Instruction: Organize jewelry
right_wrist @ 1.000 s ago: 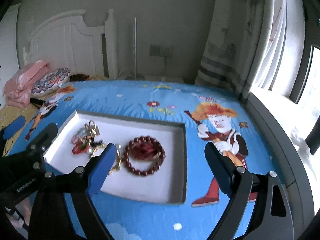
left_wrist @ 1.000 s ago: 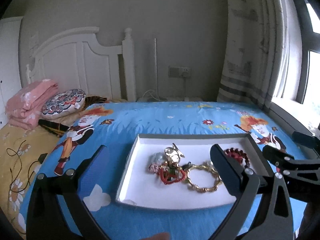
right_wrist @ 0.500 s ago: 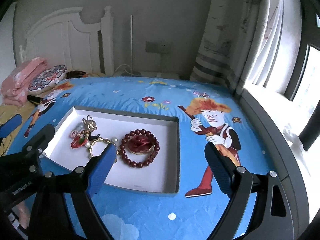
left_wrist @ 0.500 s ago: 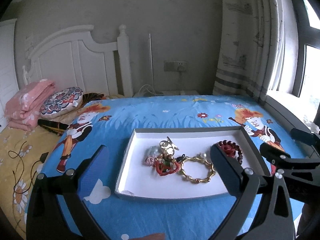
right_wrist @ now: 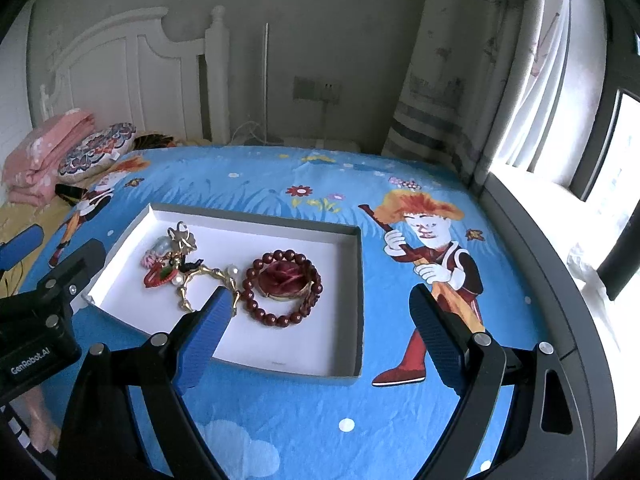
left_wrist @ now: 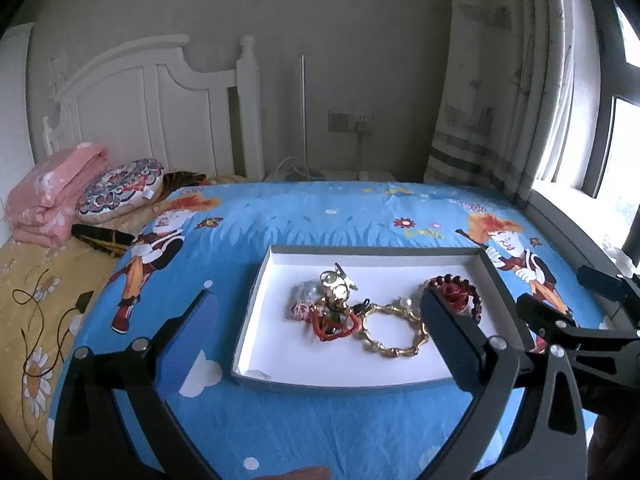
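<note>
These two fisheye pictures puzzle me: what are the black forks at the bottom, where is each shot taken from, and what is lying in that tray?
There is no robot here. A person holds a two-finger gripper in each hand, with a camera on each looking forward along its fingers. The left wrist view shows the left gripper, open and empty, with the other tool at its right edge. The right wrist view shows the right gripper, also open and empty. Both hover over a bed with a blue cartoon sheet. On it lies a shallow white tray holding a dark red bead bracelet, a gold bangle and a tangled heap of small pieces. Nothing is held.
</note>
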Tool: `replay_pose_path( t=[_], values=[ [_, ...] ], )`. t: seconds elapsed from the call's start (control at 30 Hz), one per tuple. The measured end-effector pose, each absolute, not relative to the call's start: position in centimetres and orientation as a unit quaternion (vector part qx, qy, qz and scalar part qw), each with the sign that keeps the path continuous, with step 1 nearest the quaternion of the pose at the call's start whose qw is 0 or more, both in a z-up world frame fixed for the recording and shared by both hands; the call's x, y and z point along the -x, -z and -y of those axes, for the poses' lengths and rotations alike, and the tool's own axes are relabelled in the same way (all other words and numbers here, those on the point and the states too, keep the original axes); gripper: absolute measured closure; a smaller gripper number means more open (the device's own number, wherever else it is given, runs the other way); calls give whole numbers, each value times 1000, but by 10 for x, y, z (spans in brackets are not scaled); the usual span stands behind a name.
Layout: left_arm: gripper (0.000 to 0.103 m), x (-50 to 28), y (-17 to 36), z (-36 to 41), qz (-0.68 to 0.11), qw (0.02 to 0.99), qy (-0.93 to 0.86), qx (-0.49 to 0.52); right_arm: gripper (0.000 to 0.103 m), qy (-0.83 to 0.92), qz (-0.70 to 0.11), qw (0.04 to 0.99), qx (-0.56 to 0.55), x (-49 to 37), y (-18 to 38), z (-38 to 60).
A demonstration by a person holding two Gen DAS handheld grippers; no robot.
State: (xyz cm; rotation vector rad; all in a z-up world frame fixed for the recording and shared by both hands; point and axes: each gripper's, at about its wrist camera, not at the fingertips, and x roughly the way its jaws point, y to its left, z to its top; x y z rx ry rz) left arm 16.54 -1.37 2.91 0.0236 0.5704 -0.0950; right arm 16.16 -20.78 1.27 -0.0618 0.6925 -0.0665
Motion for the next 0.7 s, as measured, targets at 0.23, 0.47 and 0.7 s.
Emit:
replay_pose_path(
  t=[0.23, 0.47, 0.7],
  values=[
    [5, -165, -27, 15, -285, 957, 47, -15, 19, 30, -345, 938, 33, -162, -8, 206],
    [5, -164, -27, 15, -285, 957, 47, -13, 19, 34, -346, 937, 31, -162, -8, 208],
    [5, -165, -27, 15, -286, 957, 45, -15, 19, 34, -346, 937, 32, -162, -7, 207]
  ],
)
